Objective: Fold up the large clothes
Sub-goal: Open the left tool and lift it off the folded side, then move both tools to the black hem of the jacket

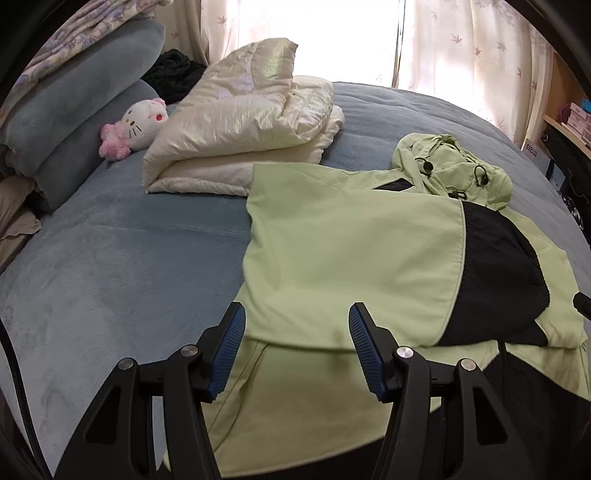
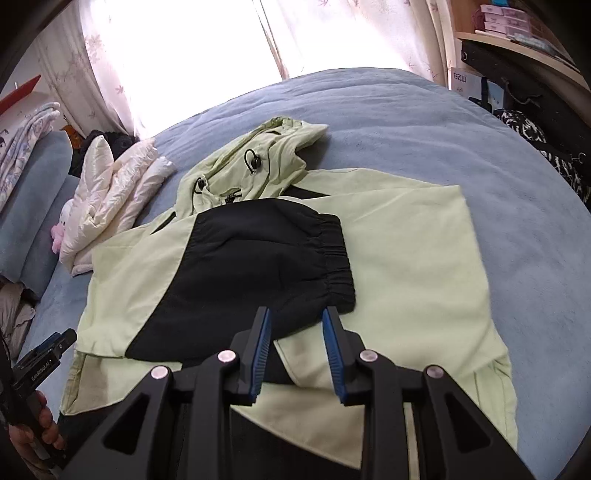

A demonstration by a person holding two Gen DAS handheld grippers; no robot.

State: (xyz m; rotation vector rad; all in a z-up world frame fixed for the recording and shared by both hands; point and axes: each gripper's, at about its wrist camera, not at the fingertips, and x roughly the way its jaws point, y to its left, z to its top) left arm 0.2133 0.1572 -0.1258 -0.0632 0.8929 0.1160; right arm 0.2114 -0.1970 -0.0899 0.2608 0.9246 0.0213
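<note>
One pale green jacket (image 1: 351, 240) with black panels lies partly folded on the blue bed (image 1: 110, 266), sleeves laid across the body and the hood (image 1: 454, 166) toward the curtained window (image 1: 332, 33); the left claw (image 1: 297, 347) hangs above its near hem, fingers spread wide with nothing between the blue pads (image 1: 229, 350); the right claw (image 2: 297, 354) hangs over the black sleeve with its elastic cuff (image 2: 336, 258), fingers a narrower gap apart, gripping nothing.

Only the left wrist view shows, at far left, two stacked blue pillows (image 1: 74, 122) and one white and pink cat toy (image 1: 138, 125) in full, then one folded cream puffy coat (image 1: 243, 125) just beyond the jacket; there the cuff is out of sight.

Only the right wrist view shows, at its lower left edge, a hand (image 2: 33, 435) holding the other tool's grip; then the cuff at centre; then, at the right, a shelf (image 2: 517, 44) bearing small boxes, seen more fully here; the coat (image 2: 110, 199) appears smaller at left, the toy nearly hidden behind it.
</note>
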